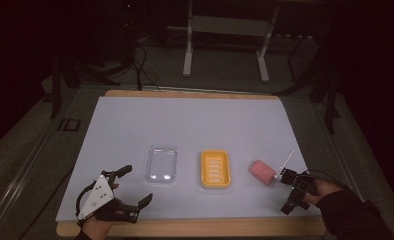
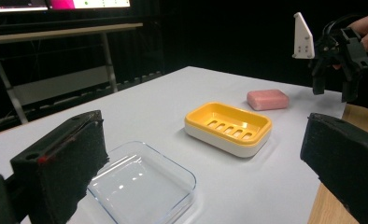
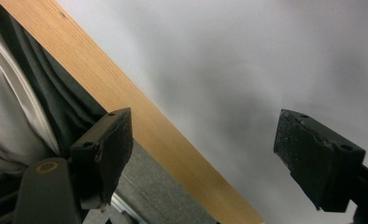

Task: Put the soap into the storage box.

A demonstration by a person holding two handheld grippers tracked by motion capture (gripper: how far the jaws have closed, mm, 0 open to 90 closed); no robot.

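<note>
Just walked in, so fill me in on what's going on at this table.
A person holds a gripper in each hand at the near edge of the table. Both the left gripper and the right gripper are open and hold nothing. Three things lie in a row untouched: a clear lid, a yellow soap dish and a pink soap bar, closest to the right gripper.

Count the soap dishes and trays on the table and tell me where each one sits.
2. The clear tray lies left of centre, nearest the left claw. The yellow soap dish sits just right of it, with the pink soap farther right. Nothing looks hidden.
</note>
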